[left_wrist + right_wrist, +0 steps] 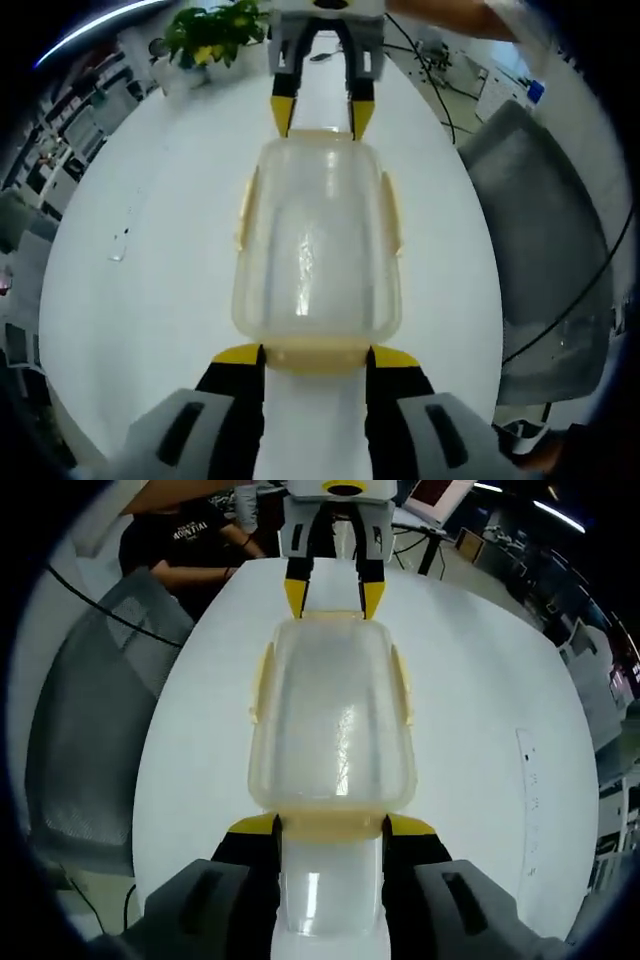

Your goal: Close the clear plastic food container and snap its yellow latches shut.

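Clear plastic food container (316, 240) sits mid white table (140, 300), lid already on, w/ the two grippers facing each other at its short ends. Left gripper (314, 357) has its jaws spread, one tip each side of the near-end yellow latch (314, 355), tips at or touching the container's corners; can't tell if they're pressing. Right gripper (329, 827) is the same at the opposite end: jaws spread, bracketing its near latch (330, 825). Each gripper also shows at the far end of the other's view, e.g. right gripper (322, 125) beyond the container. Long-side latches (392, 215) look flared out a bit, so prob. not snapped yet, though hard to be sure thru the fisheye. My read: step in hand = snapping the end latches. To do it well, keep both ends braced so the box can't slide on the smooth top, push each flap down & inward square to the rim, not at an angle, until it seats; opposing pushes should balance. Then do the side flaps one at a time w/ the other gripper steadying. Writing: a person's dark shirt (190, 540) at the table's far edge has white lettering, too small & warped to read reliably. No brand legible on the container.
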{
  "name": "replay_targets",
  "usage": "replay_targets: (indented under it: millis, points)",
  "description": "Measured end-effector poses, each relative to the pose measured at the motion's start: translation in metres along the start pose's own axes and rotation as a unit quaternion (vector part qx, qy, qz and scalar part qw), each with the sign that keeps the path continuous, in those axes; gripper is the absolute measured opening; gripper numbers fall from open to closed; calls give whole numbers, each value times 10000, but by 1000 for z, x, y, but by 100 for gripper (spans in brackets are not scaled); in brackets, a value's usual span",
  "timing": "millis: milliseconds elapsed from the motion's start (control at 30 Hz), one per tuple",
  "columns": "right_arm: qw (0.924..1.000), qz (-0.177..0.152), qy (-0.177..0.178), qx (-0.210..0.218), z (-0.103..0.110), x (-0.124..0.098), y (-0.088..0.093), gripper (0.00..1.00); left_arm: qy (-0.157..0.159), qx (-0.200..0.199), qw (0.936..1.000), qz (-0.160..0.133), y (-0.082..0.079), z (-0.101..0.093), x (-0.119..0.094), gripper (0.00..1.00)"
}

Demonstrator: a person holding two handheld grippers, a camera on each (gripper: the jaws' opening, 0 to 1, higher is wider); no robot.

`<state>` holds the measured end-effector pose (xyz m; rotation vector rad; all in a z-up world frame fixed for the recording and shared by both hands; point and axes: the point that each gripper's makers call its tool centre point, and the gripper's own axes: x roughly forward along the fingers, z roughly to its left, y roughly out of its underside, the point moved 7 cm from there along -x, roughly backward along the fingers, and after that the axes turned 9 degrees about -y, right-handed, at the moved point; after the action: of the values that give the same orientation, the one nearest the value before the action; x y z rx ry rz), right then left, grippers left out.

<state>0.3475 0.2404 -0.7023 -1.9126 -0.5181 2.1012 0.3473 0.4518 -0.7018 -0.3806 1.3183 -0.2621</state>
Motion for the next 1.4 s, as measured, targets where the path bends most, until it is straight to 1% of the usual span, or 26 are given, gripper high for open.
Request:
replay_targets:
  millis: [33,233,333,633,933,1067,1400]
  points:
    - [10000,0,5,1,1,-1,3,36,-2,2,10000,-11,-1,0,0,34]
    - [10000,-47,5,49,3,-14,23,36,25,30,10000,-82,-22,-3,8,34]
    - [10000,-17,22,62,3,-19,33,36,24,57,9999,-106,-32,-4,12,34]
    - [9999,-67,40,123,8,-34,61,36,88,117,9998,-106,-63,-5,23,34]
    - [9998,-112,38,153,5,-49,90,36,99,113,9997,-167,-90,-5,37,34]
    - [9998,-86,19,159,7,-54,101,36,154,85,9996,-207,-101,-6,44,34]
    - [9998,-121,-17,150,7,-58,126,36,216,89,9996,-178,-117,-6,61,34]
